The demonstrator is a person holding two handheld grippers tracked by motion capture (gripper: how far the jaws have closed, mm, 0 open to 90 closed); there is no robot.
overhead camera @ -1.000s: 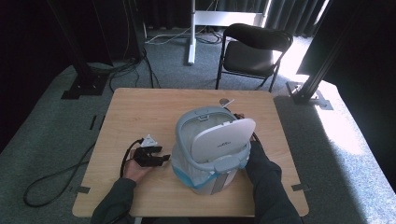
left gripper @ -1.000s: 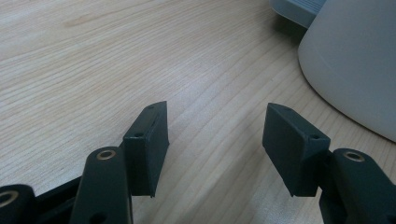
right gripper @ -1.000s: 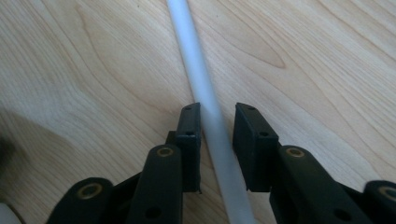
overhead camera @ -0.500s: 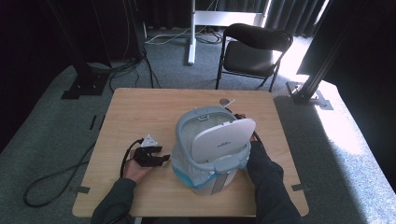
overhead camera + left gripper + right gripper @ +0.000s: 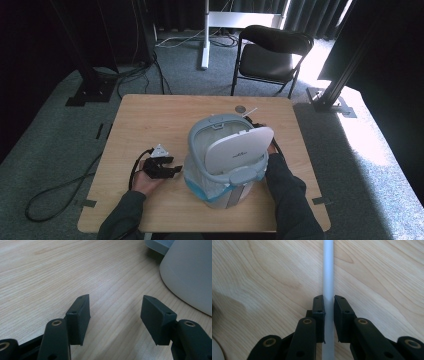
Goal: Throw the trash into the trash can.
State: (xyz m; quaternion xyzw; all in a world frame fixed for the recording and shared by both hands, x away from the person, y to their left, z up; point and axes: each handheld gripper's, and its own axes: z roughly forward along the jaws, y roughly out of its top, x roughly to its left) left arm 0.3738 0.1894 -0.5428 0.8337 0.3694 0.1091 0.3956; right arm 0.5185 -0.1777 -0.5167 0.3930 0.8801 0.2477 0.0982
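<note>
Since the earlier pictures almost nothing has shifted: both hands rest where they were, the bin stands on the same spot with its lid up, and only the right gripper's (image 5: 329, 315) jaws have just been closing, with the edge of the bin's white lid (image 5: 328, 270) between them. In the right gripper view the pads now press on that thin edge from both sides, grasping it above the wooden table (image 5: 165, 115).

At the near left, the left gripper (image 5: 167, 169) lies low over the table in the person's hand, its jaws spread wide and released, with bare wood between them; in its own view the bin's pale wall (image 5: 190, 275) rises just beside it on the right.

The grey bin (image 5: 227, 160) stands near the table's middle, towards the near edge. Its lid (image 5: 239, 149) is tilted up, leaning right.

Far beyond the table, a black chair (image 5: 272, 52) stands on the grey carpet.
</note>
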